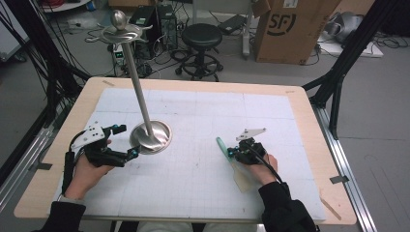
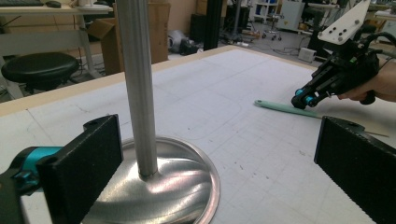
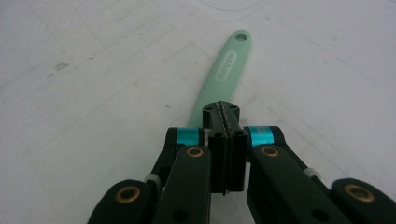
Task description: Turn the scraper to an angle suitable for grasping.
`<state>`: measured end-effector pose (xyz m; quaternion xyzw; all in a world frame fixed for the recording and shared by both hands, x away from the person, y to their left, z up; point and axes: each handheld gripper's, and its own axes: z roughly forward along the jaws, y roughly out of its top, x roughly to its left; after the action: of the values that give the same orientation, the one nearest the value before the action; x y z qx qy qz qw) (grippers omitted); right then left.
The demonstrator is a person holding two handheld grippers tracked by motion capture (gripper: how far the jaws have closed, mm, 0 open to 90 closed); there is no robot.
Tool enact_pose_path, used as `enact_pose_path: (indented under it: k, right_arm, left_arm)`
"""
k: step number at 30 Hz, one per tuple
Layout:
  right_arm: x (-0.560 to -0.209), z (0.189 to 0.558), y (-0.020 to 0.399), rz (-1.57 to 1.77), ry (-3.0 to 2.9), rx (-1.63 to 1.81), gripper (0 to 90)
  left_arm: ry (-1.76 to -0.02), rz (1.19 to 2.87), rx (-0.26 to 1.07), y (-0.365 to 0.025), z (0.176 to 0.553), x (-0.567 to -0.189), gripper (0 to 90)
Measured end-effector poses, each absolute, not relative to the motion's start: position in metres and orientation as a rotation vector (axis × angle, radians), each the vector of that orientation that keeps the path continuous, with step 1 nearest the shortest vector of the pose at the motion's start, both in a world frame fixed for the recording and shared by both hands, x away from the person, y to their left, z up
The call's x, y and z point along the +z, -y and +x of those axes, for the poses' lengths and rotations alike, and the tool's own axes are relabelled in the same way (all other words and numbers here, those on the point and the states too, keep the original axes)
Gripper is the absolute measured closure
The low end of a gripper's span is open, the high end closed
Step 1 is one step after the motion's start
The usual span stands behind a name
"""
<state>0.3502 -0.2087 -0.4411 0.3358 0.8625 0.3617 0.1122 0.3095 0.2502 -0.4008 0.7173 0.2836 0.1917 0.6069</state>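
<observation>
The right tongs (image 1: 231,153) are clenched, the jaws pressed together directly over the mint-green plastic spatula handle (image 3: 222,77); whether the handle is pinched between them or merely lies beneath cannot be told. The left tongs (image 1: 123,141) are released, jaws spread wide, with the polished steel stand's round base (image 2: 187,186) just beside the near-left jaw and its upright steel pole (image 2: 137,88) rising between the jaws' line of sight. The spatula lies flat on the white gridded mat (image 1: 203,111) right of centre, its long axis running from far-left, where the handle's hanging hole points, to near-right, where the pale translucent blade (image 1: 241,176) passes under the right hand (image 1: 263,166). The right hand is therefore the nearer one; the stand sits well apart to the left. Open mat extends far and centre; the wooden counter edge (image 1: 333,203) lies near on the right, limiting room there.
</observation>
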Motion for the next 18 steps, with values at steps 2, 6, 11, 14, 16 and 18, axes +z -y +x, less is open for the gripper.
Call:
enact_pose_path:
  k: [2,6,11,14,16,18]
  right_arm:
    - [-0.441,0.35,0.203,0.952,-2.562,1.079,90.0]
    - [-0.441,0.35,0.195,0.921,-2.609,1.102,90.0]
    - [-0.44,0.347,0.187,0.878,-2.659,1.097,90.0]
    - [-0.439,0.345,0.183,0.846,-2.691,1.102,90.0]
    - [-0.438,0.341,0.177,0.789,-2.729,1.099,90.0]
    - [-0.439,0.339,0.175,0.753,-2.766,1.114,90.0]
  left_arm:
    - [-0.655,1.657,0.444,-0.25,0.309,-0.4,1.7]
    - [-0.656,1.66,0.444,-0.251,0.308,-0.401,1.7]
    - [-0.661,1.668,0.448,-0.25,0.309,-0.402,1.7]
    - [-0.66,1.668,0.449,-0.25,0.309,-0.402,1.7]
    - [-0.661,1.665,0.447,-0.251,0.309,-0.402,1.7]
    - [-0.66,1.665,0.448,-0.251,0.309,-0.401,1.7]
